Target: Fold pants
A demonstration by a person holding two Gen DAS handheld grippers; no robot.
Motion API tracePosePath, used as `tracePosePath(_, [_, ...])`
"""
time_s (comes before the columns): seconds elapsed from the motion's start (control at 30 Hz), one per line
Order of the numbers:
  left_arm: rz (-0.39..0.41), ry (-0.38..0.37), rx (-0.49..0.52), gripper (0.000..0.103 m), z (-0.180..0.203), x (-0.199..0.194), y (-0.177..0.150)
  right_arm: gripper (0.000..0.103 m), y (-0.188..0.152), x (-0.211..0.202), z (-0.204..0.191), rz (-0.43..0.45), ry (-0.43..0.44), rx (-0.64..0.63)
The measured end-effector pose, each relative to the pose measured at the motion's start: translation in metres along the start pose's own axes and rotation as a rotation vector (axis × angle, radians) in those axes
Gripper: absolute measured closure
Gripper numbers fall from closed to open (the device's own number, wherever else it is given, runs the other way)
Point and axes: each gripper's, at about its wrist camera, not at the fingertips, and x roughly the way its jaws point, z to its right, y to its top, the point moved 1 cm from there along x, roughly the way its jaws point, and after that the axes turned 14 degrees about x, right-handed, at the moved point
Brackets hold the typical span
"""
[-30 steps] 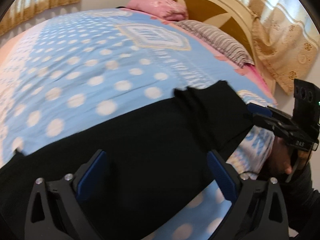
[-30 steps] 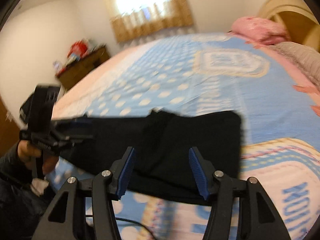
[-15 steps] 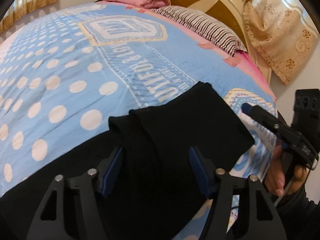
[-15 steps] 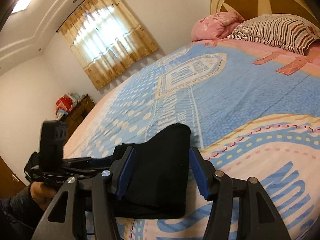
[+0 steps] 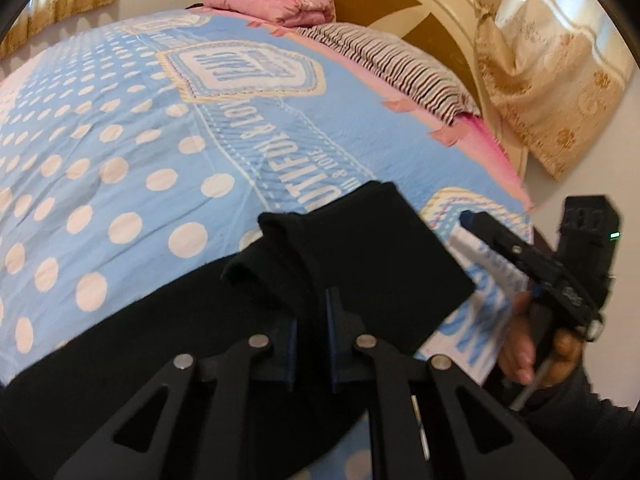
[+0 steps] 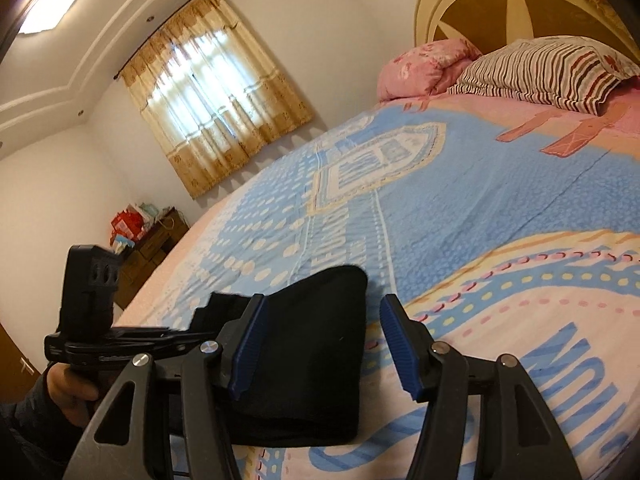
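Black pants lie across the near edge of the bed, their right end folded into a thick block. My left gripper is shut, its blue pads pinching a ridge of the black cloth just left of that block. From the right wrist view the same gripper comes in low from the left, its tips hidden behind my own finger. My right gripper stands open over the block's right edge, and the pads do not press on the cloth. In the left wrist view the right gripper hovers beside the pants' right end.
A blue dotted bedspread covers the bed. A striped pillow and a pink pillow lie at the headboard. A wooden dresser stands by the far wall under a curtained window. A hand holds the right gripper.
The left jaws went from wide open to shut on the black cloth as that gripper slid toward the folded end. The right gripper rolled and dropped low at the pants' right end.
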Motion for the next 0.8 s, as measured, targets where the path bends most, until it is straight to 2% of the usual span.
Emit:
tracePosePath(0.2, [0.023, 0.001, -0.057, 0.091, -0.015, -0.031, -0.016, 0.042, 0.002, 0.0, 0.006, 0.003, 0.0, 0.022])
tracePosePath(0.5, [0.068, 0.022, -0.181, 0.091, -0.052, -0.055, -0.052, 0.042, -0.004, 0.005, -0.001, -0.018, -0.006, -0.024])
tracePosePath(0.8, [0.074, 0.034, -0.281, 0.091, -0.075, -0.057, -0.084, 0.042, -0.016, 0.01, -0.013, -0.053, -0.002, -0.102])
